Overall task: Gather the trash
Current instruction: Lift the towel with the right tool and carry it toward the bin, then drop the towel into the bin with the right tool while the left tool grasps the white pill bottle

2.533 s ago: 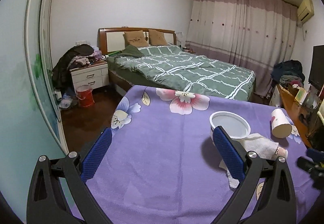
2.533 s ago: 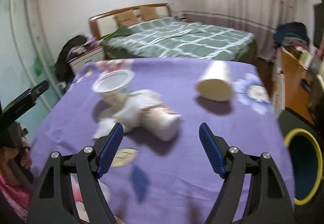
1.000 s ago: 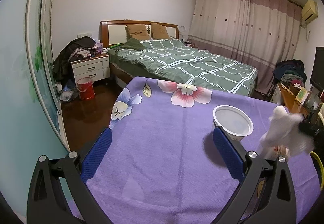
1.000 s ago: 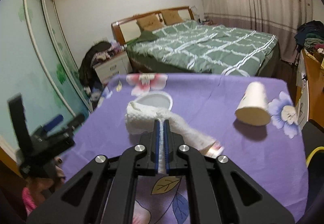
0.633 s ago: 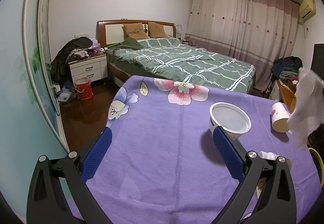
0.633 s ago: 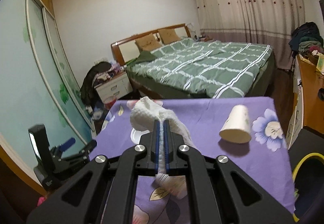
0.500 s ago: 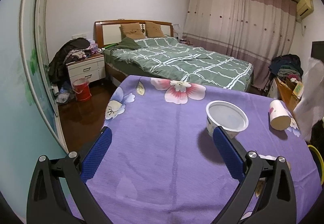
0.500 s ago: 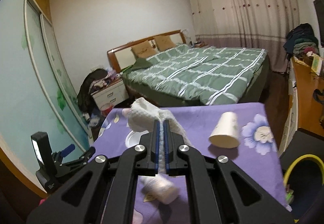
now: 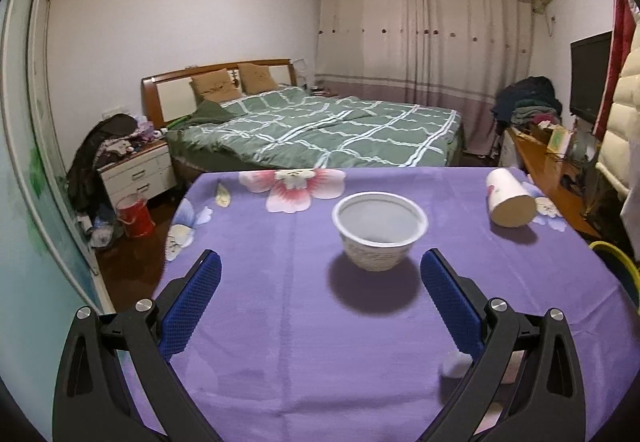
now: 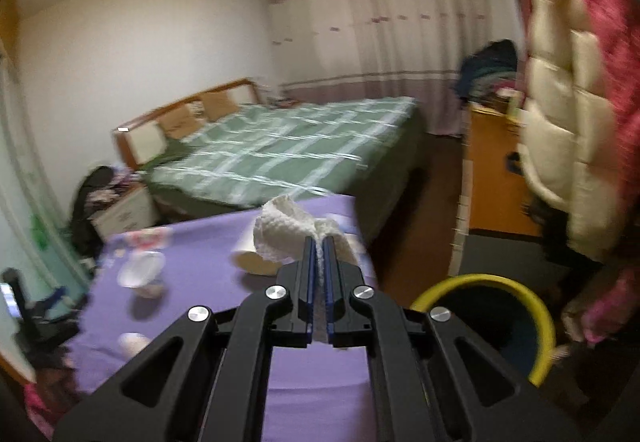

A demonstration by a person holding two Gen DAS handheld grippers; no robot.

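Note:
My right gripper (image 10: pixel 319 242) is shut on a crumpled white paper towel (image 10: pixel 288 232) and holds it in the air over the right end of the purple table (image 10: pixel 208 266). A dark bin with a yellow rim (image 10: pixel 494 326) stands on the floor below and to its right; its rim also shows in the left wrist view (image 9: pixel 618 262). My left gripper (image 9: pixel 316 282) is open and empty above the table, just short of a white plastic bowl (image 9: pixel 379 228). A paper cup (image 9: pixel 507 198) lies on its side at the far right. Another small cup (image 9: pixel 456 366) lies behind my right finger.
A green bed (image 9: pixel 320 130) stands beyond the table. A nightstand (image 9: pixel 138 172) and red bucket (image 9: pixel 135 216) are at the left. A wooden desk (image 10: pixel 494 178) and hanging white coat (image 10: pixel 568 146) are at the right, close to the bin.
My right gripper closed on the paper towel, lifted it off the table and swung it right toward the bin. My left gripper turned right, bringing the bowl between its fingers.

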